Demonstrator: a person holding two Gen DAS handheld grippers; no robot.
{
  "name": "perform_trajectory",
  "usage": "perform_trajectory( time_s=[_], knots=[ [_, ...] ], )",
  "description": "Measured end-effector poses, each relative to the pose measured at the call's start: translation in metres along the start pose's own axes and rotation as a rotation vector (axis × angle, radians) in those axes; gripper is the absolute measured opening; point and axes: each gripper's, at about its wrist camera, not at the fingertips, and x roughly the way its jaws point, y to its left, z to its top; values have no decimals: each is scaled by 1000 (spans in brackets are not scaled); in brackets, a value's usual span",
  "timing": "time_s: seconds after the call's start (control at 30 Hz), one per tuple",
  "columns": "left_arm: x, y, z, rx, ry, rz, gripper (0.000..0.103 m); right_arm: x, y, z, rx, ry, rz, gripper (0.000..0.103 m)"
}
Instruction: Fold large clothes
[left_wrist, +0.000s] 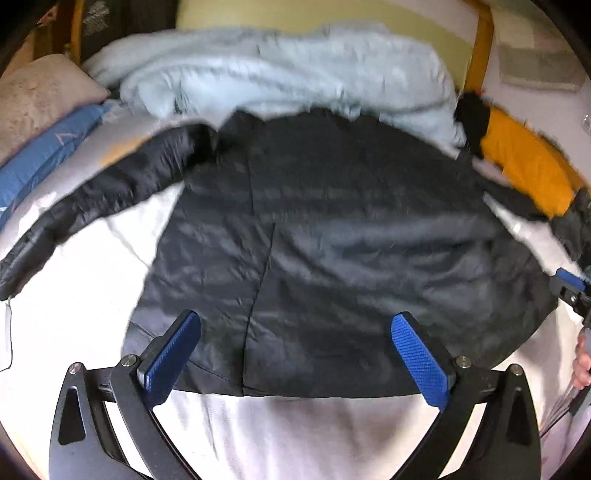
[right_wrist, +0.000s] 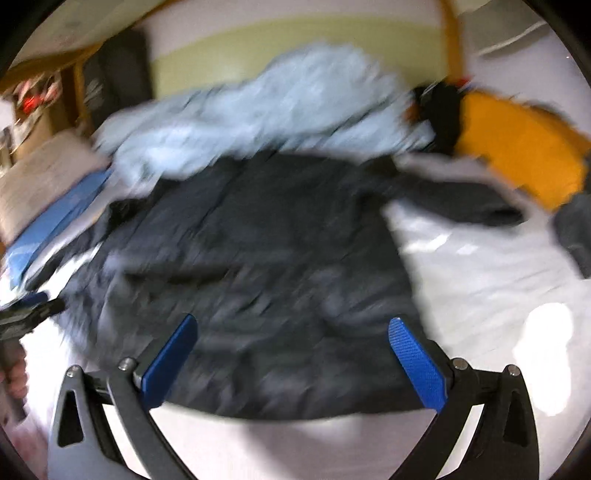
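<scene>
black jacket spread on the bed, both claws released

the black jacket (left_wrist: 332, 236) lies spread flat on the white bed sheet (left_wrist: 92, 325), its hem toward the near edge of the bed and its collar toward the far edge. one sleeve (left_wrist: 110, 188) stretches out to the bed's left side; the other sleeve (right_wrist: 461, 206) reaches to the right side.

the left gripper (left_wrist: 295, 350) hovers over the hem, fingers spread wide, grasping nothing. the right gripper (right_wrist: 293, 354) hangs over the hem near the jacket's right side, released too, with only fabric showing between its blue pads (right_wrist: 417, 365). the right wrist view is blurred.

beyond the collar a pale blue fluffy blanket (left_wrist: 280, 81) is heaped along the far edge. an orange garment (left_wrist: 524, 162) lies at the far right corner, and a blue pillow (left_wrist: 44, 155) and a beige pillow (left_wrist: 40, 96) sit at the far left corner.
</scene>
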Motion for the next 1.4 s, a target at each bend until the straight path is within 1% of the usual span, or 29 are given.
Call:
perform_trajectory(
  time_s=[0.1, 0.13, 0.17, 0.2, 0.23, 0.27, 0.3, 0.33, 0.4, 0.5, 0.57, 0.63, 0.67, 0.73, 0.77, 0.8, 0.87, 0.97, 1.03, 1.07, 1.1, 1.13, 1.2, 1.23, 1.27, 1.33, 1.4],
  knots=[
    [16, 5, -1, -18, 35, 37, 103, 25, 8, -10, -57, 87, -14, 103],
    [20, 8, 1, -38, 45, 36, 103, 34, 9, -11, -73, 114, -7, 103],
    [24, 13, 2, -64, 58, 30, 103, 47, 8, -11, -82, 166, 13, 103],
    [29, 19, 3, -91, 75, 34, 103, 56, 4, -10, -70, 201, 21, 103],
    [33, 24, 3, -103, 91, 53, 103, 61, -1, -9, -39, 209, 9, 103],
    [36, 27, 1, -102, 106, 95, 103, 62, -7, -9, -8, 198, -12, 103],
    [39, 30, -2, -98, 123, 141, 103, 63, -11, -9, 5, 192, -33, 103],
    [41, 34, -6, -102, 140, 166, 103, 62, -14, -9, 3, 192, -58, 103],
    [39, 39, -14, -130, 153, 177, 103, 59, -20, -9, 10, 185, -130, 103],
    [29, 38, -23, -121, 155, 204, 103, 51, -32, -11, 47, 190, -180, 103],
    [20, 38, -28, -132, 145, 213, 103, 48, -40, -13, 63, 199, -201, 103],
    [12, 36, -28, -123, 118, 230, 103, 46, -49, -15, 80, 226, -210, 103],
    [5, 33, -29, -113, 87, 231, 103, 42, -53, -17, 100, 227, -208, 103],
    [-12, 27, -25, -73, -1, 236, 103, 36, -58, -16, 140, 215, -193, 103],
    [-21, 24, -24, -47, -52, 239, 103, 26, -61, -16, 166, 182, -188, 103],
    [-30, 21, -21, -27, -99, 225, 103, 20, -62, -15, 180, 146, -185, 103],
    [-40, 18, -17, -15, -143, 147, 103, 5, -62, -9, 180, 74, -158, 103],
    [-38, 21, -14, -57, -135, -12, 103, -4, -57, -2, 167, 22, -83, 103],
    [-28, 19, -12, -73, -108, -89, 103, -3, -48, -2, 147, 34, -14, 103],
    [-22, 15, -12, -60, -87, -108, 103, 1, -40, -3, 121, 53, 17, 103],
    [-18, 7, -11, -42, -70, -95, 103, 6, -31, -4, 86, 76, 29, 103],
    [-8, 4, -7, -21, -56, -67, 103, 10, -20, -5, 36, 91, 16, 103],
    [5, -1, -7, -1, -27, -3, 103, 23, -2, -9, -74, 112, -50, 103],
    [10, 1, -7, -12, -9, 18, 103, 29, 2, -10, -101, 128, -76, 103],
    [17, 4, -7, -34, 9, 29, 103, 38, 3, -12, -110, 157, -102, 103],
    [27, 16, -7, -82, 28, 72, 103, 54, -3, -15, -76, 210, -120, 103],
    [33, 31, -9, -120, 33, 158, 103, 59, -13, -16, -40, 222, -139, 103]
  ],
)
